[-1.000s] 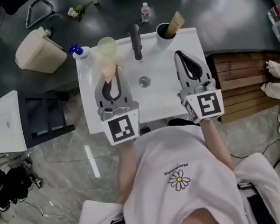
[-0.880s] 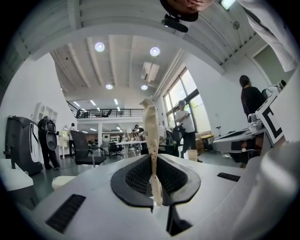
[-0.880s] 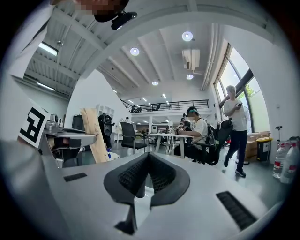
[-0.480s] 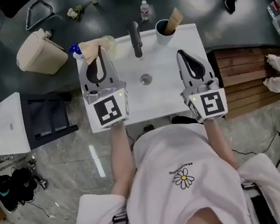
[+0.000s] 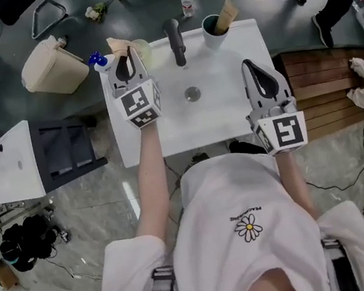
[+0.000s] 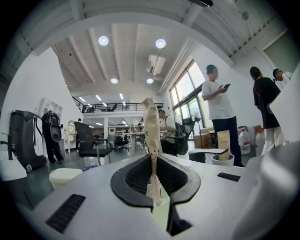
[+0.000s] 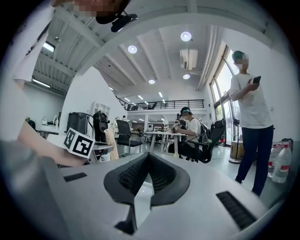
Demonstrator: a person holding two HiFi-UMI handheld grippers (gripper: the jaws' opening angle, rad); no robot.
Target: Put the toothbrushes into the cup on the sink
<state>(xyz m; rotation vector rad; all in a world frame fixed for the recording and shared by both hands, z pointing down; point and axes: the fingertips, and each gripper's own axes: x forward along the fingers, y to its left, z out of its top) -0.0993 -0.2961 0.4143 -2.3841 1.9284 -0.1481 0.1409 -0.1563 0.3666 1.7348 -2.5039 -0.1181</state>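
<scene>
This is an open-plan office hall. Far beyond the left jaws there is a high white ceiling with round lights [image 6: 161, 43], a railed mezzanine [image 6: 110, 108], and tall windows [image 6: 186, 89] off to the right. Ahead of both pairs of jaws stand desks [image 6: 133, 136] and wheeled office chairs [image 6: 90, 140]. One person [image 7: 190, 125] sits at a desk past the right jaws, and another [image 7: 248, 101] stands right of them holding a phone. The sink [image 5: 164, 123] below the jaws stands alone on the open floor. A bin [image 5: 51, 67] sits left of the left jaws, and loose cables [image 5: 53, 267] lie on the tiles.
</scene>
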